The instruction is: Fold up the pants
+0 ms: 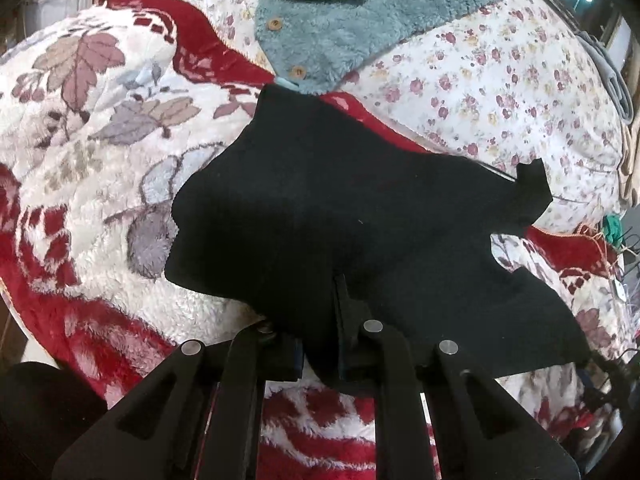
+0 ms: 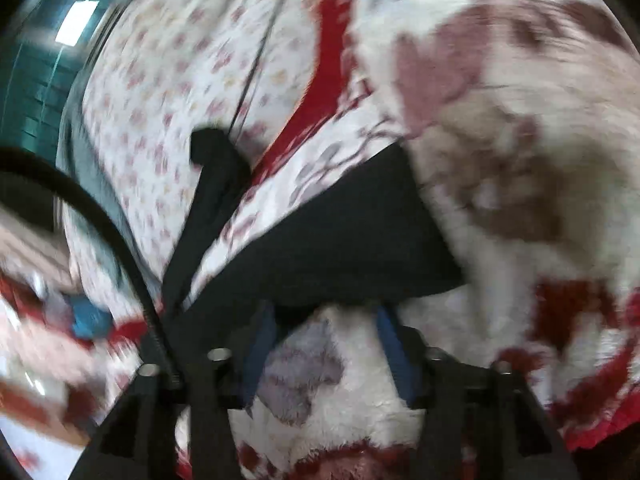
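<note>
Your left tool [image 1: 320,344] is clamping the black pants [image 1: 340,208], draped over the plush blanket [image 1: 80,128] below the teal fleece [image 1: 340,28]; your right tool [image 2: 324,320] is gaping, needing a fresh grip.

Left gripper [image 1: 320,304]: matte black angular linkage arms with round silver pin heads; right gripper [image 2: 326,320]: the same black frame, blue pads lining its fingers [image 2: 260,344]; a black ribbed cable [image 2: 116,232] curves alongside.

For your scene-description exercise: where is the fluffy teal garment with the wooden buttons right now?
In the left wrist view, the teal garment lies at the top centre on the floral sheet, just beyond the far tip of the black pants.
</note>
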Tool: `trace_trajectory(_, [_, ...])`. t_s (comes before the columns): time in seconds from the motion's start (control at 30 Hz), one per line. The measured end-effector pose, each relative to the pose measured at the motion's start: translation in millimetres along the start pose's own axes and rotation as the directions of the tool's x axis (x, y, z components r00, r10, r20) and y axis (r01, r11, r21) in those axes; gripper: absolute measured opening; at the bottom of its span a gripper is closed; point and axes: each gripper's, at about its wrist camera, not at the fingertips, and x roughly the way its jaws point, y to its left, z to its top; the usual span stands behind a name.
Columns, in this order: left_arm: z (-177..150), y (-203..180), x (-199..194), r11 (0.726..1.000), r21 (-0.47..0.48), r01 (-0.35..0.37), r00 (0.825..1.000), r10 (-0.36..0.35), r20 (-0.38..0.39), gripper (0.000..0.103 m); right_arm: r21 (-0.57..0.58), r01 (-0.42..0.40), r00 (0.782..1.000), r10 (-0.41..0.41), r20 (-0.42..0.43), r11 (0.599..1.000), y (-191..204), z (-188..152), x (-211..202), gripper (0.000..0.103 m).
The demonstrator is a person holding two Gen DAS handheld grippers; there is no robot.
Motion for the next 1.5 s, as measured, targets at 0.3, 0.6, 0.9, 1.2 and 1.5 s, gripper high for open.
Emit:
trace_trajectory(0.3, [5, 3, -3, 1.000, 0.005, 0.017, 1.000, -0.017, -0.011, 0.013, -0.120, 0.147, 0.986, -0.135, 0.100, 0.982, 6, 22, 2, 0.008])
trace_trajectory(0.6, [-4, 18, -33, 0.997, -0.055, -0.054, 0.998, 0.052, -0.041, 0.031, -0.087, 0.322, 0.940, -0.308, 0.146, 0.943, -1, 30, -26, 0.025])
trace_trajectory(0.9, [37, -27, -80, 0.998, 0.024, 0.051, 0.984, -0.054, 0.172, 0.072, -0.405, 0.123, 0.977, -0.038, 0.212, 0.906, 121, 43, -1, 0.057])
trace_trajectory(1.2, [87, -106, 9, 0.953, 0.230, 0.200, 0.975, -0.215, 0.046, 0.072, -0.503, 0.070, 0.995, -0.027, 0.091, 0.861, 212, 93, 136, 0.057])
trace_trajectory(1.5, [131, -146, 109, 0.883, 0.374, 0.284, 0.959, -0.266, -0.101, 0.072, -0.584, 0.174, 0.985, -0.149, 0.091, 0.793, 227, 146, 213, 0.058])
